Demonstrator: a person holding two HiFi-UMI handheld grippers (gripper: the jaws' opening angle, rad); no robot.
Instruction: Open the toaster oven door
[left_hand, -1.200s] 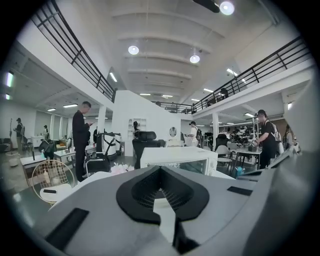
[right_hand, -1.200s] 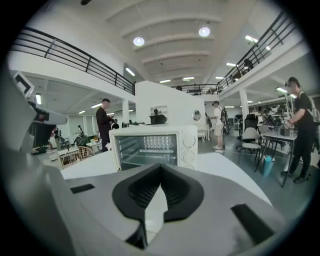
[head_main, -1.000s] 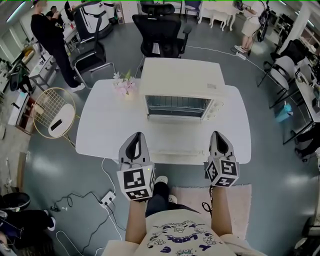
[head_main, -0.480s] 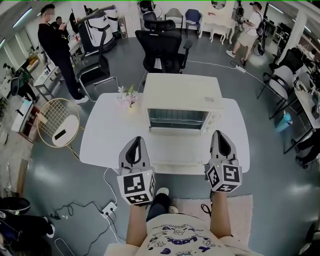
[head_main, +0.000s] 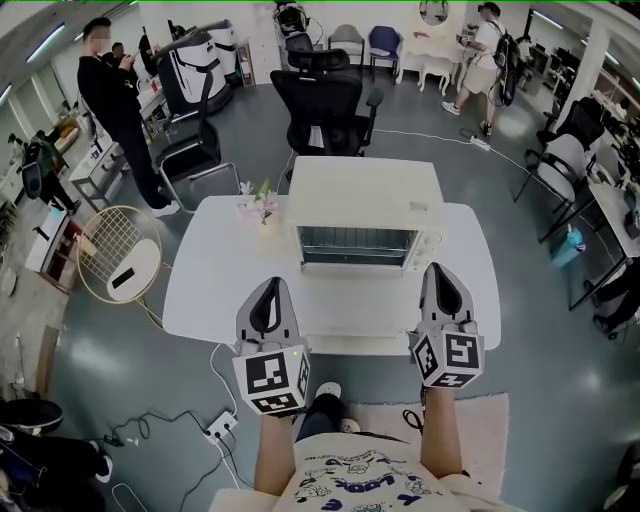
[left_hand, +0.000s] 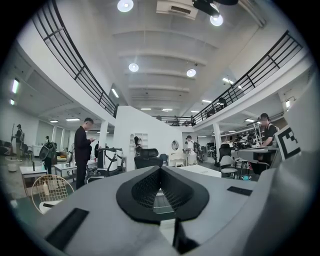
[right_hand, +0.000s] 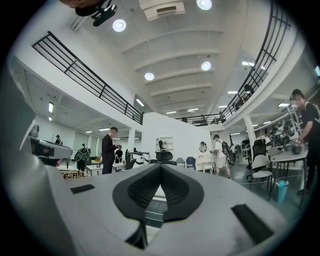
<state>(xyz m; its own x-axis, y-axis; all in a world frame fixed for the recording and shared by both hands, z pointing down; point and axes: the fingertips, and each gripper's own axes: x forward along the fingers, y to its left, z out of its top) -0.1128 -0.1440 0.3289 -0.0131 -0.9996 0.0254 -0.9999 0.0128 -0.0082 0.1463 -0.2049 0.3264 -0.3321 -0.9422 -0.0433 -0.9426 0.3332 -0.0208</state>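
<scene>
A cream toaster oven (head_main: 366, 212) stands at the far middle of the white table (head_main: 220, 270), its glass door (head_main: 362, 245) facing me and closed. My left gripper (head_main: 267, 287) hovers over the near left part of the table, jaws shut and holding nothing. Over the near right edge, my right gripper (head_main: 441, 270) is shut and empty too. Both are well short of the oven, tips pointing toward it. In the left gripper view the shut tips (left_hand: 160, 169) meet in front of the oven (left_hand: 162, 199). The right gripper view shows its tips (right_hand: 160, 167) pressed together likewise.
A small pot of pink flowers (head_main: 256, 203) sits left of the oven. A black office chair (head_main: 326, 95) stands beyond the table, another chair (head_main: 192, 155) and a round wire side table (head_main: 113, 253) to the left. People stand in the background. A power strip and cables (head_main: 220, 425) lie on the floor.
The view has shifted slightly, so the table and oven sit a little lower in the picture. Both grippers stay shut in about the same place over the near table edge.
</scene>
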